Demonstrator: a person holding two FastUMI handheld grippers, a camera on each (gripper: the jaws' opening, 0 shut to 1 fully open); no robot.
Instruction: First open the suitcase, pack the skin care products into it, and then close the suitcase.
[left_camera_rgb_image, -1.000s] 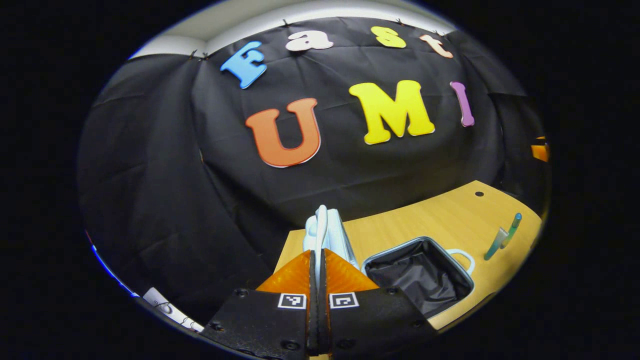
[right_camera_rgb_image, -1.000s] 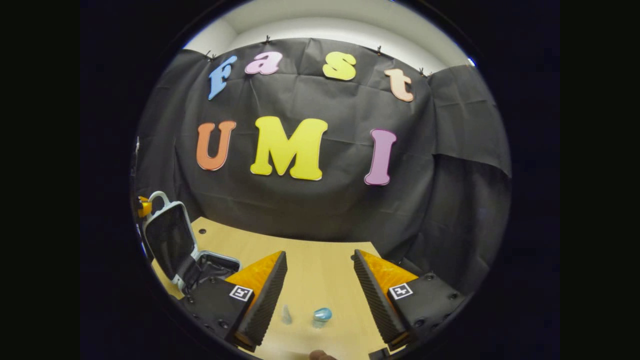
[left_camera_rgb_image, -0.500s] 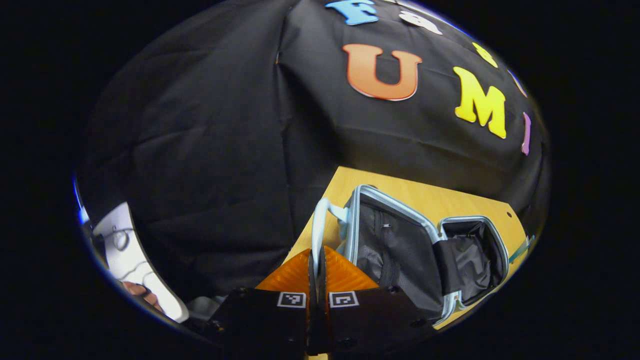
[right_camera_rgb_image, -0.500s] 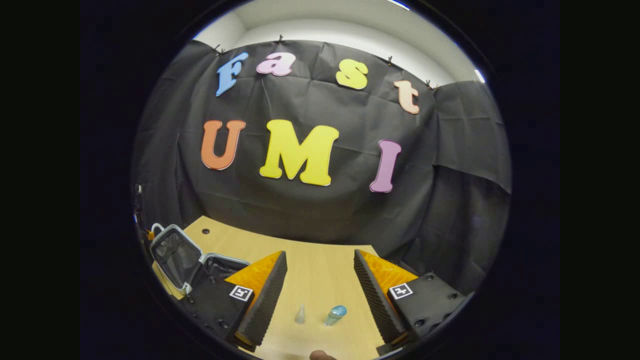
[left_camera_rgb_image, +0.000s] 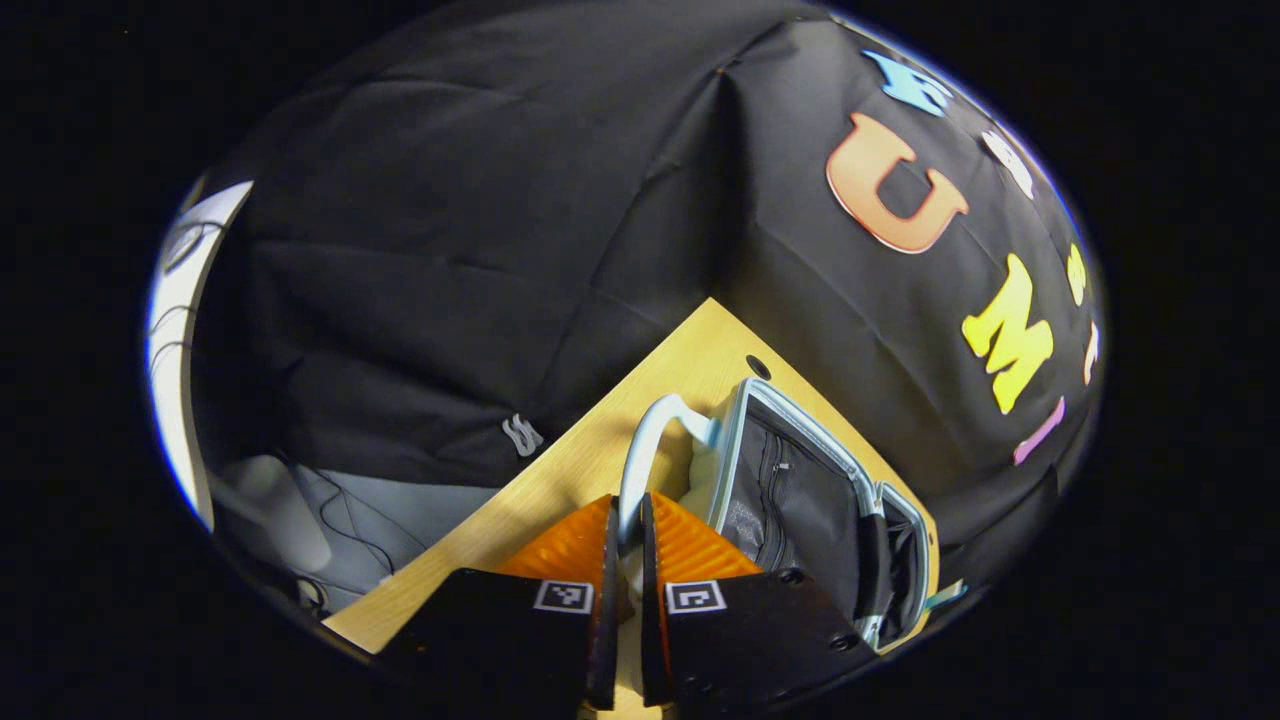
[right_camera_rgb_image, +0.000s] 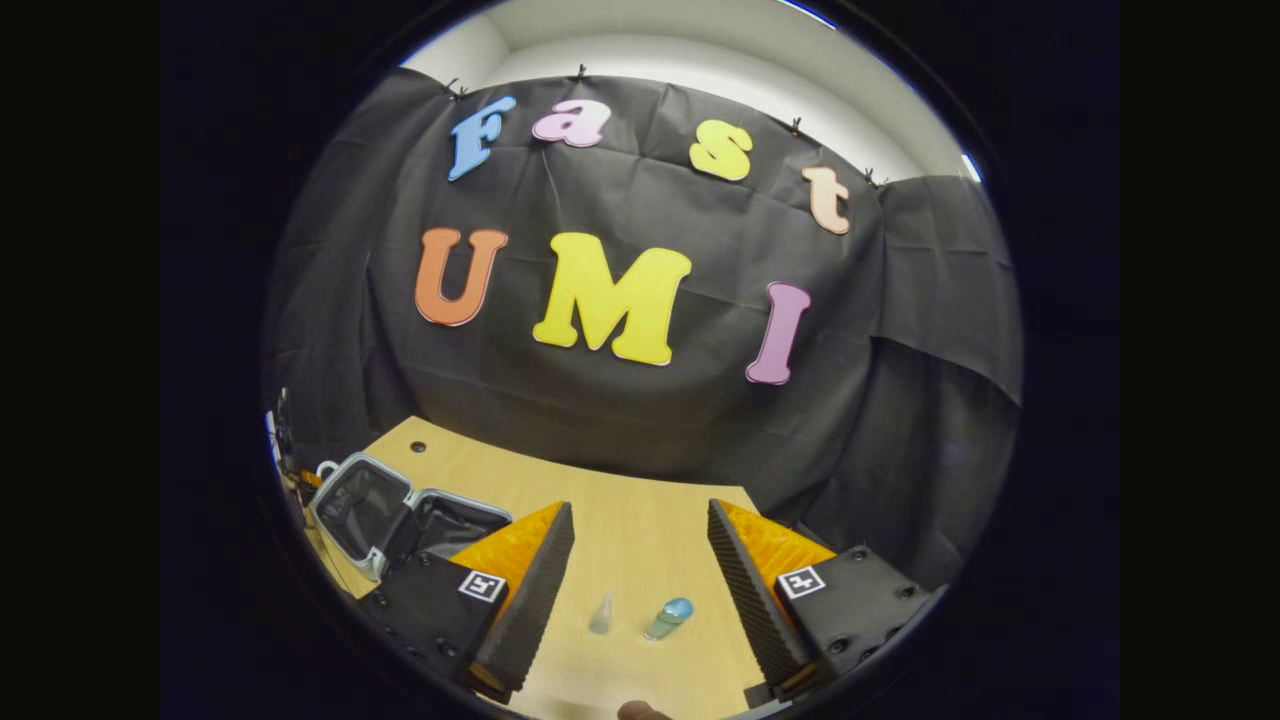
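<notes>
Left hand-held gripper (left_camera_rgb_image: 625, 520): you have it clamped on the suitcase handle (left_camera_rgb_image: 640, 455).
Right hand-held gripper (right_camera_rgb_image: 640, 580): fingers apart above the table (right_camera_rgb_image: 640, 520).
Suitcase (right_camera_rgb_image: 385, 505): open.

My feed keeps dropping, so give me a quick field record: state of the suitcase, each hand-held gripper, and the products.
suitcase: open on the wooden table, lid swung back, dark lining showing
left hand-held gripper: shut on the lid's pale handle
right hand-held gripper: open, holding nothing, above the products
skin care products: blue-capped bottle and small clear item on the table, not packed
</notes>
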